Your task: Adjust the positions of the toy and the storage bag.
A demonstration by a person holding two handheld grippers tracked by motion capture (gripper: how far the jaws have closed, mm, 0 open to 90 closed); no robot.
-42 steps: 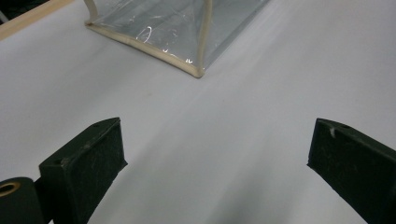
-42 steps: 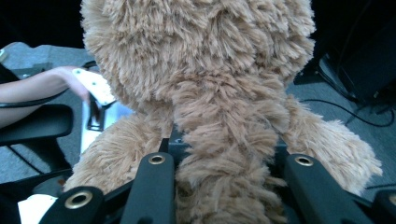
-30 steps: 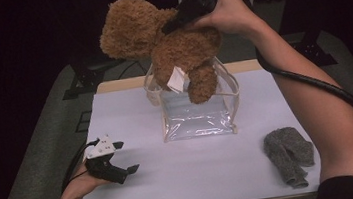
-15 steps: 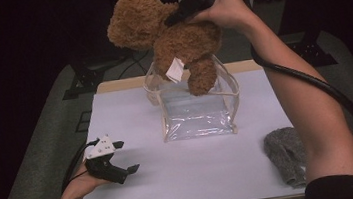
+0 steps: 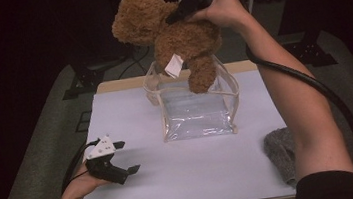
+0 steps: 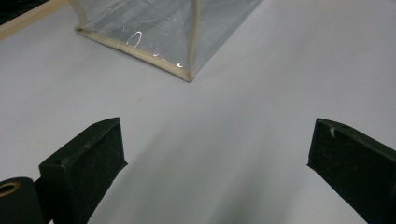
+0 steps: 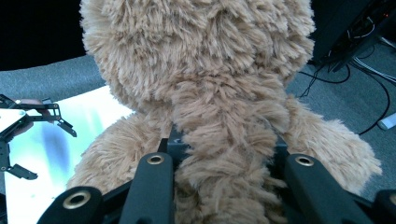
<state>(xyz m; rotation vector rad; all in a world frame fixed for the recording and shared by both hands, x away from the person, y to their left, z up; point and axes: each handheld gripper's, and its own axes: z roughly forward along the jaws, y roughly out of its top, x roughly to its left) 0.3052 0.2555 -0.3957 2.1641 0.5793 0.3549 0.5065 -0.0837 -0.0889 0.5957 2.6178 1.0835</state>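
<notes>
High view, white tabletop (image 5: 198, 172), dark room, right tool (image 5: 192, 1) gripping teddy bear (image 5: 177, 39), left tool (image 5: 121, 161) open.

Grey cloth (image 5: 280, 154) lies on white bench (image 5: 198, 172) nr its right edge (partly hidden), black stand feet (image 5: 86, 79) on floor beyond bench's far-left corner.

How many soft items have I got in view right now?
2. The brown teddy bear hangs in the right gripper above the clear bag. The grey cloth lies at the table's right edge, partly hidden behind the forearm.
</notes>
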